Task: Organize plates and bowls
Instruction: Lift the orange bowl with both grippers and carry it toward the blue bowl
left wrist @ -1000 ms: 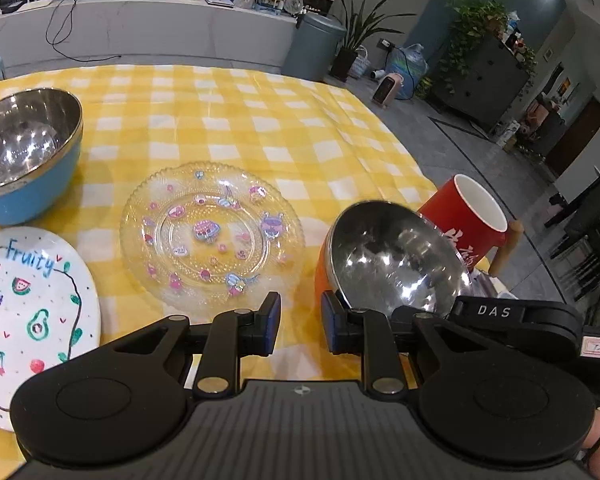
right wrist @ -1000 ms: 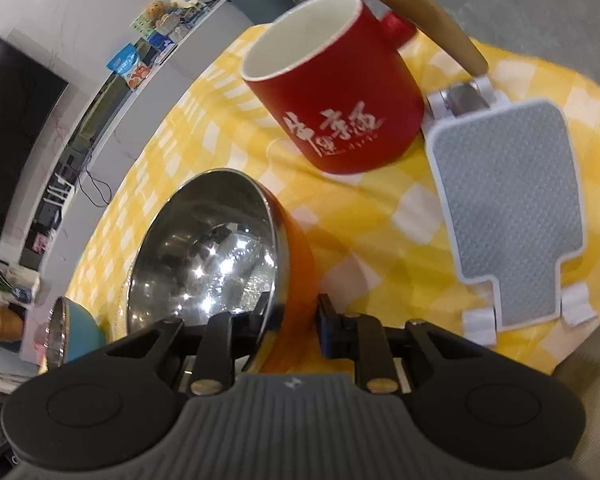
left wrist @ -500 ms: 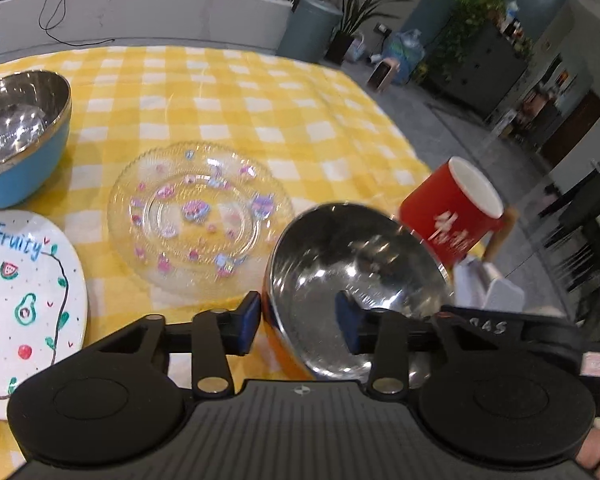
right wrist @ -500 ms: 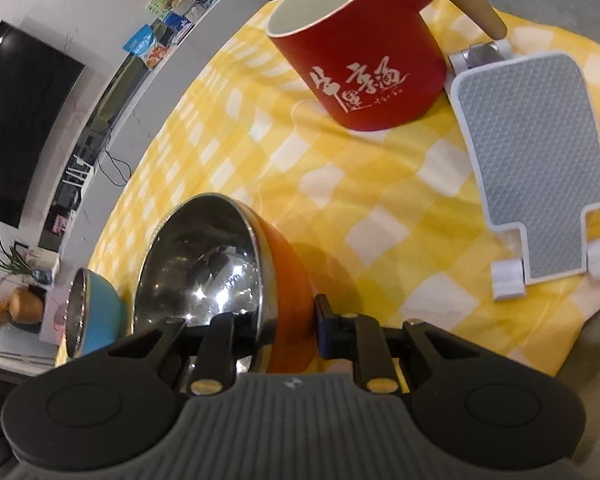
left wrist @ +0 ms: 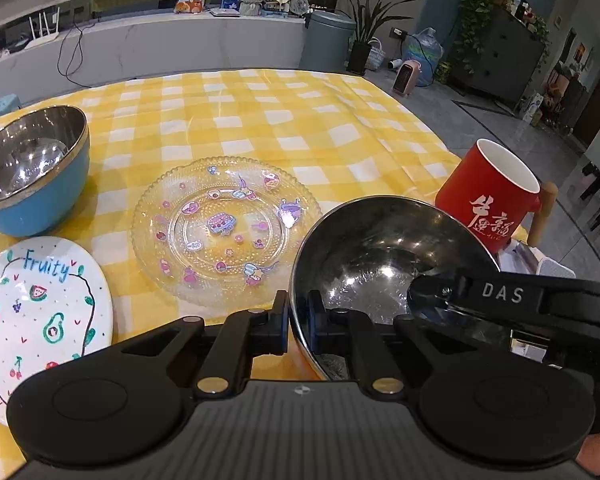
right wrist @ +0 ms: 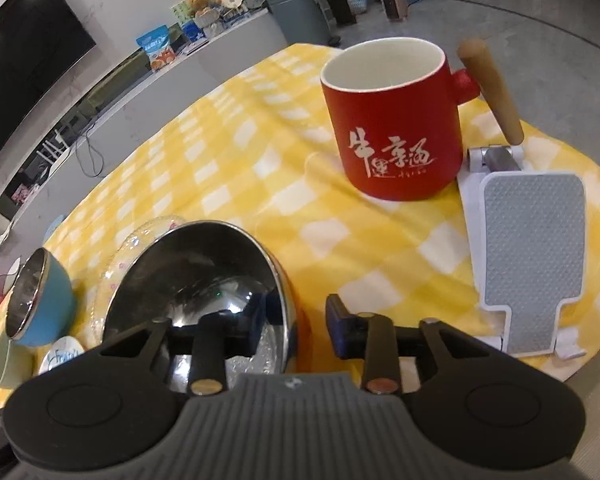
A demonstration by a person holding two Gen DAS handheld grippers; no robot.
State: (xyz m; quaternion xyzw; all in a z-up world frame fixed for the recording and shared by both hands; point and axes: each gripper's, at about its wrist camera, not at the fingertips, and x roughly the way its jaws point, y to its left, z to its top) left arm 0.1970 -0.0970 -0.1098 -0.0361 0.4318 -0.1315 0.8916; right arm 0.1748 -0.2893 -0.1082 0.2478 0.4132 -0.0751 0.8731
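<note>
An orange bowl with a steel inside (left wrist: 384,256) hangs tilted above the yellow checked cloth. My left gripper (left wrist: 298,320) is shut on its near rim. My right gripper (right wrist: 296,324) straddles the opposite rim (right wrist: 204,280) with its jaws apart, open. A clear glass plate with cartoon stickers (left wrist: 224,228) lies left of the bowl. A blue bowl with a steel inside (left wrist: 32,172) stands at the far left. A white "Fruity" plate (left wrist: 36,308) lies in front of it.
A red mug with a wooden handle (right wrist: 396,120) stands on the right near the table edge (left wrist: 420,120). A white and grey stand (right wrist: 528,256) lies flat beside it. A pale green cup (right wrist: 4,364) shows at the far left.
My left gripper has closed on the orange bowl's rim. My right gripper has opened and let go of it. The bowl has moved left and sits less tilted.
</note>
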